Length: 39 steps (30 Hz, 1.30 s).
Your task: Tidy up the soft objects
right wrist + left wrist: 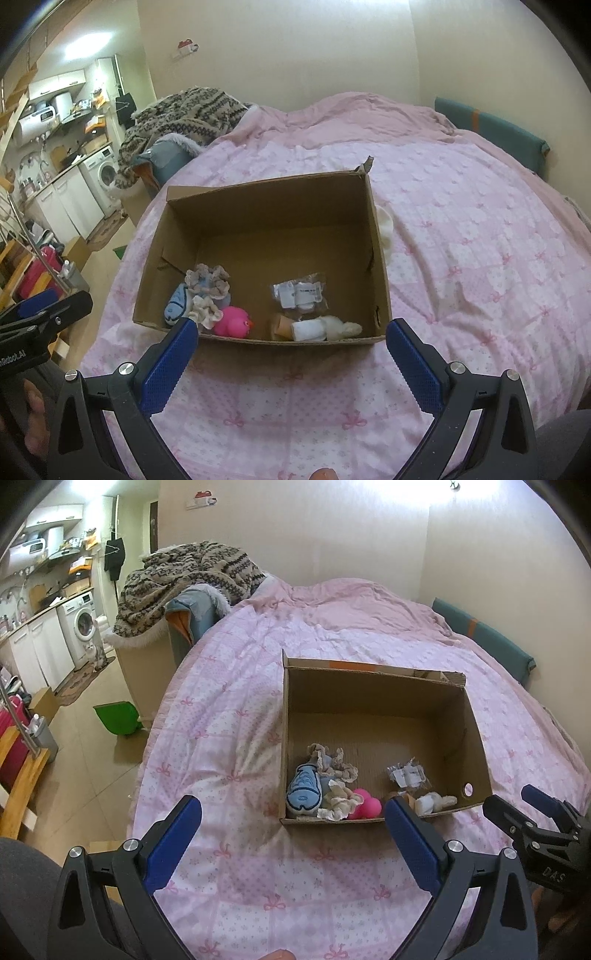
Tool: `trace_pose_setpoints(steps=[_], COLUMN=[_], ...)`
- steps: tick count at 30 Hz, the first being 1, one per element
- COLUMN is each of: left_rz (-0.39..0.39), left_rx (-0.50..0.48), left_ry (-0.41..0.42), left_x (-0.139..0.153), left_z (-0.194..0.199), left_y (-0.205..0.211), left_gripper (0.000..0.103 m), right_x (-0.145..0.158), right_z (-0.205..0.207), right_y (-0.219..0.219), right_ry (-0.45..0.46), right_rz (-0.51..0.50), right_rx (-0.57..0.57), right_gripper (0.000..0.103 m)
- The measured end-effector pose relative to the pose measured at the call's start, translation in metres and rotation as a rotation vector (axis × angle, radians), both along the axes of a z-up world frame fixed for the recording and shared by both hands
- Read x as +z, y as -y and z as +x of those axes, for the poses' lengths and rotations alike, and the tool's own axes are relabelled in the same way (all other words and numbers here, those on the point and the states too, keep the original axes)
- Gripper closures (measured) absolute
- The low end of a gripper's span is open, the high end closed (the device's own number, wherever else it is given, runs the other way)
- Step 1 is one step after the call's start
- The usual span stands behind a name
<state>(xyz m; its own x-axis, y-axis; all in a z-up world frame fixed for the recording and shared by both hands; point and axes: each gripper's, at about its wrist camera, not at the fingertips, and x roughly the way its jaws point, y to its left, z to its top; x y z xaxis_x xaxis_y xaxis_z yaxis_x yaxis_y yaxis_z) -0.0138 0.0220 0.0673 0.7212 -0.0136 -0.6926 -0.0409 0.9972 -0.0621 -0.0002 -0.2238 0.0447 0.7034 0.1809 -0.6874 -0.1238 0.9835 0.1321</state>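
Observation:
An open cardboard box (373, 692) (258, 206) sits on the pink bed. Inside lie a blue fish plush (304, 792) (177, 301), frilly scrunchies (336, 764) (208, 280), a pink rubber duck (364, 805) (232, 321), a clear plastic packet (408, 773) (299, 293) and a white plush (436, 801) (332, 328). A white soft thing (386, 229) lies on the bed behind the box's right wall. My left gripper (291, 812) is open and empty before the box. My right gripper (291, 334) is open and empty at the box's near wall; it also shows in the left wrist view (513, 797).
A pink quilt (240, 709) (480, 240) covers the bed. A patterned blanket (184, 579) (184, 110) is piled at the bed's far left. A green dustpan (116, 718) lies on the floor. A kitchen with a washing machine (81, 624) is at left.

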Motion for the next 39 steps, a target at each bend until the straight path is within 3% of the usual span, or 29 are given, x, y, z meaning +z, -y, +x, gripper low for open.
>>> trace_pose_setpoints(steps=[39], left_rz=[0.000], left_rx=[-0.008], left_ry=[-0.009], left_x=[-0.0050], left_z=[-0.0005], left_y=[0.0024], left_gripper=[0.004], right_x=[-0.0009], right_z=[0.0010], right_y=[-0.0009], right_ry=[-0.006], right_rz=[-0.005], right_rx=[0.004], right_gripper=[0.000])
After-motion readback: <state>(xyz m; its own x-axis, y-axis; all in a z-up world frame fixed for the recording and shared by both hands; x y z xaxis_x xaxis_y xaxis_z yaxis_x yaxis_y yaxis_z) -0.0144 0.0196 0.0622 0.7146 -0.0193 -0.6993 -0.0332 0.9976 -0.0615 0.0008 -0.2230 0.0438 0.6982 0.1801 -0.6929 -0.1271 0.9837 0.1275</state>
